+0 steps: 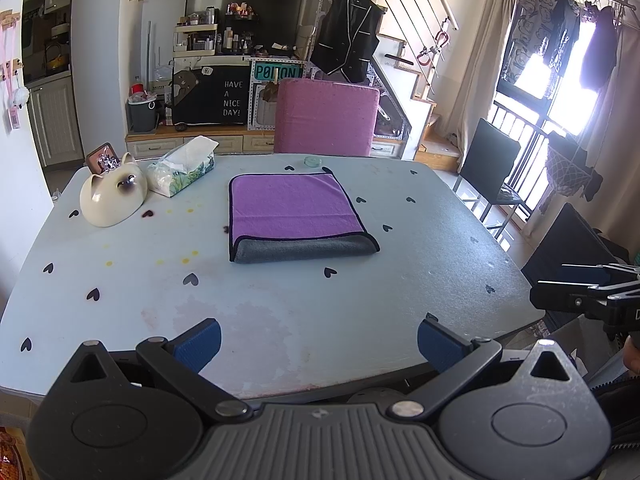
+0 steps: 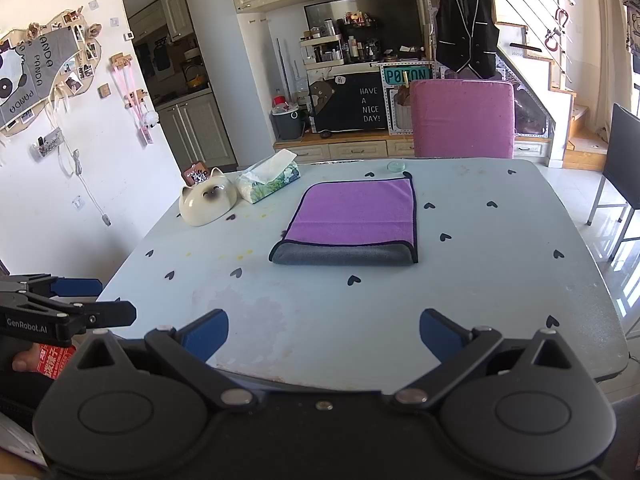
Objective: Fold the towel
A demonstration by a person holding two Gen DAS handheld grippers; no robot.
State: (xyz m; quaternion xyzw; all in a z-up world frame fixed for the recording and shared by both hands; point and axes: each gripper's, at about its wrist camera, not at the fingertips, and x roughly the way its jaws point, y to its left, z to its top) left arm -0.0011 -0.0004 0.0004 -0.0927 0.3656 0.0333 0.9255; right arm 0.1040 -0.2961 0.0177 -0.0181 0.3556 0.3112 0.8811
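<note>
At about ten o'clock on the pale blue bench [image 1: 120, 280] sits a cat-shaped ceramic bowl [image 1: 112, 196], with a tissue pack [image 1: 182, 170] just beside it toward eleven. The towel [image 1: 296, 216], purple with a grey underside showing along its near edge, lies folded flat at twelve, mid-bench. The left claw [image 1: 318, 342] hangs wide and empty over the near edge; the right claw [image 2: 324, 338] is likewise spread wide, holding nothing. A pink chair [image 1: 326, 118] stands behind the bench.

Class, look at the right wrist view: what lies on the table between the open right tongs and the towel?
Nothing: bare table with printed hearts and stains separates the right tongs from the towel.
</note>
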